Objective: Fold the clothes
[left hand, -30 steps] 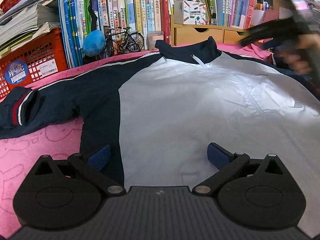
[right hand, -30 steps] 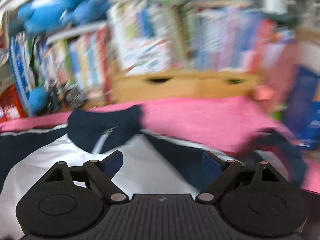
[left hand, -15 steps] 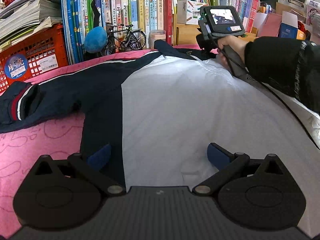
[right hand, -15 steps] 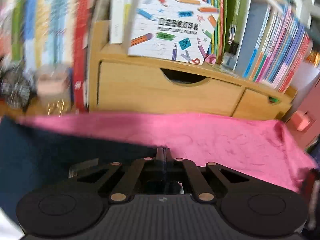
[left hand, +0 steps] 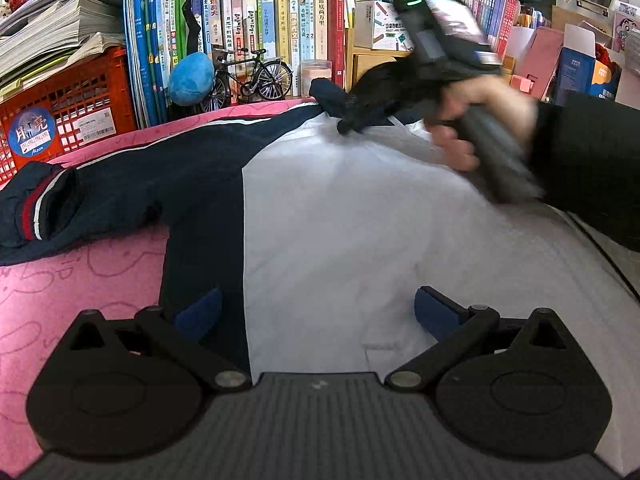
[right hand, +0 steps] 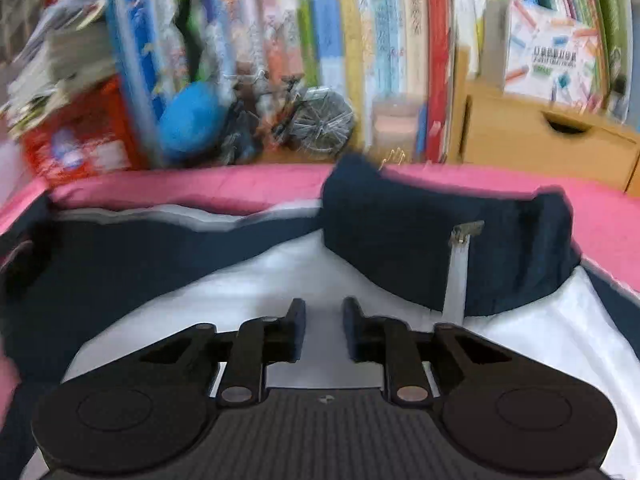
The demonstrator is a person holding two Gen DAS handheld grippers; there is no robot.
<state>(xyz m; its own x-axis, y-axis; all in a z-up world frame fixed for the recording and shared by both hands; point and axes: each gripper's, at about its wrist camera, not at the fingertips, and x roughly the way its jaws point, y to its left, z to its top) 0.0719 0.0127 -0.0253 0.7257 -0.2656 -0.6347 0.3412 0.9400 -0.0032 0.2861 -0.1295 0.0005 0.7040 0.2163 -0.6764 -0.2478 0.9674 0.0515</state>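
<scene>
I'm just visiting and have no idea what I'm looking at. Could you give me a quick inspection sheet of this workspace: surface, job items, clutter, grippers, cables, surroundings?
Surface: pink cloth with faint line drawings.
Job's things: one navy and white jacket lying spread out, collar at the far edge, left-hand sleeve stretched sideways, zip pull at the collar.
Clutter: toy bicycle, blue plush ball and a small jar at the far edge.
Grippers: left gripper wide open above the jacket's hem; right gripper held in a hand, jaws slightly apart, nothing between them, near the collar.
Cables: thin dark cable across the jacket's right side.
Surroundings: shelved books, red crate, wooden drawers.
</scene>
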